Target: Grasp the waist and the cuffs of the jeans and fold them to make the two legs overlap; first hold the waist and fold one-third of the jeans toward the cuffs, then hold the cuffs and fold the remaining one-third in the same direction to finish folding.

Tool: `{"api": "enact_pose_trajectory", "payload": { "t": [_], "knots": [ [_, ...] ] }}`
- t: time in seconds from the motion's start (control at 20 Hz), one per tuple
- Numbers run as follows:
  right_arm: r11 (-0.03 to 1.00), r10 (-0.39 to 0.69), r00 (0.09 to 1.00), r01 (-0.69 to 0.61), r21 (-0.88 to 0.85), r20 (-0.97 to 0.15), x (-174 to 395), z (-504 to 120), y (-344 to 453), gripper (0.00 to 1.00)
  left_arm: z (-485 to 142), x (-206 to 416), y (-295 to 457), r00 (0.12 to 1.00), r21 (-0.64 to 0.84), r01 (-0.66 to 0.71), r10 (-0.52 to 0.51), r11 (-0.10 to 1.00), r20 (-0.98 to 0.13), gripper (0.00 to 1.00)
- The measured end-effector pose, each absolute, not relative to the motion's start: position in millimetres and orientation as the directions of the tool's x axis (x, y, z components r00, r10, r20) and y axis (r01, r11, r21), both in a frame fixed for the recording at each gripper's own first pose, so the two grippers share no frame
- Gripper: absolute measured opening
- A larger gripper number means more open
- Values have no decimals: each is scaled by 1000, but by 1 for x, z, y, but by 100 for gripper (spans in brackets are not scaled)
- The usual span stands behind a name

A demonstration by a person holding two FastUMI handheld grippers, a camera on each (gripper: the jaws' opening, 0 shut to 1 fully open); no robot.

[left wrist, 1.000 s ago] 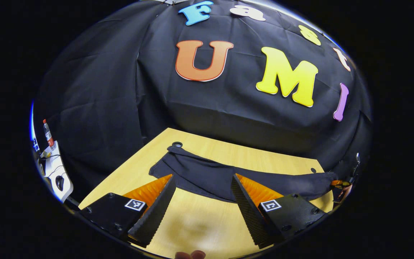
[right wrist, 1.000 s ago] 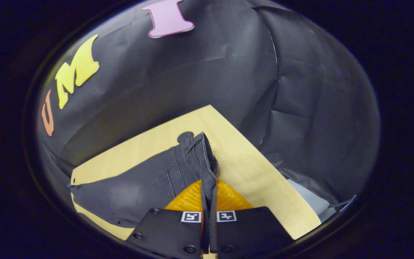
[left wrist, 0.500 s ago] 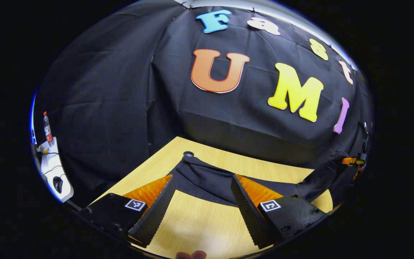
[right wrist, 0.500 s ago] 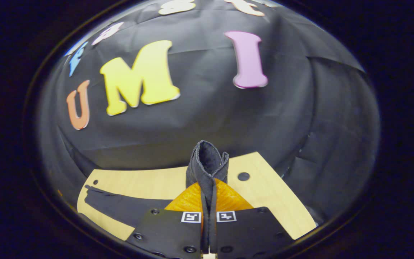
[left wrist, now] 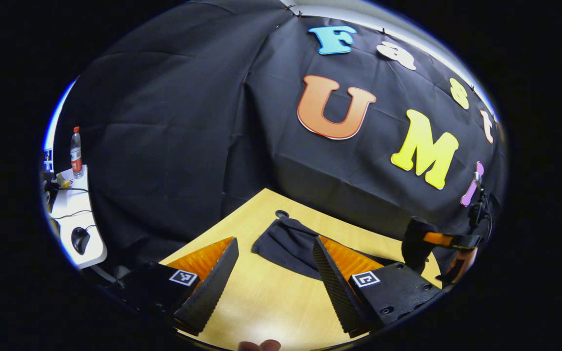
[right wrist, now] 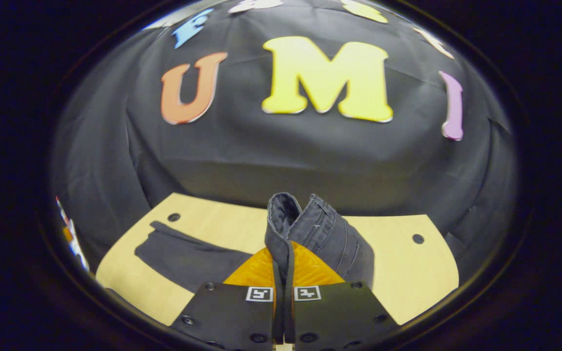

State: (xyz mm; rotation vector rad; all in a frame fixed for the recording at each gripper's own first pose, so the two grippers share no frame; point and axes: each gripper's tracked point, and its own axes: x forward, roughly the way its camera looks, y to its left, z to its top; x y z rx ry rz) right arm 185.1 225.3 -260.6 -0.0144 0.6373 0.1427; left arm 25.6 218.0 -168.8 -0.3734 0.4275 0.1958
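Note:
Dark jeans lie on the wooden table (left wrist: 261, 302). In the left gripper view their cuff end (left wrist: 286, 243) rests flat just ahead of my left gripper (left wrist: 275, 242), which is open and holds nothing. At the far right of that view the right gripper (left wrist: 437, 241) holds the waist (left wrist: 415, 239) lifted off the table. In the right gripper view my right gripper (right wrist: 283, 253) is shut on the waist (right wrist: 310, 229), which stands up in a fold between the fingers. The legs (right wrist: 183, 253) stretch flat to the left.
The table has small round holes (right wrist: 173, 217) (right wrist: 417, 239) (left wrist: 281, 213) near its far edge, and black cloth hangs behind it. Off the table's left stands a white desk (left wrist: 73, 219) with a bottle (left wrist: 76, 151) and a mouse (left wrist: 81, 239).
The right gripper has lifted the waist off the table and swung it over toward the legs. The left gripper has shifted left along the table and stayed open.

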Motion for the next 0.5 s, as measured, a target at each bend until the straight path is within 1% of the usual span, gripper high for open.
{"api": "enact_pose_trajectory", "payload": {
  "t": [0.25,0.3,0.35,0.4,0.45,0.5],
  "knots": [
    [973,97,716,-215,-86,-692,173,-363,286,1,-190,3,262,866,-304,-325,152,895,-476,99],
    [969,84,705,-222,-108,-704,172,-375,291,0,-195,-1,267,860,-314,-337,155,888,-485,99],
    [966,70,701,-226,-128,-709,169,-387,296,1,-199,-4,270,856,-324,-347,155,880,-493,99],
    [960,60,691,-237,-147,-720,166,-399,301,0,-203,-4,272,854,-340,-351,150,873,-498,99],
    [955,56,673,-253,-158,-737,161,-409,304,1,-204,-2,270,856,-363,-348,134,865,-499,99],
    [949,76,651,-279,-146,-755,158,-417,309,0,-207,-1,267,855,-384,-346,120,856,-504,99]
  ]
}}
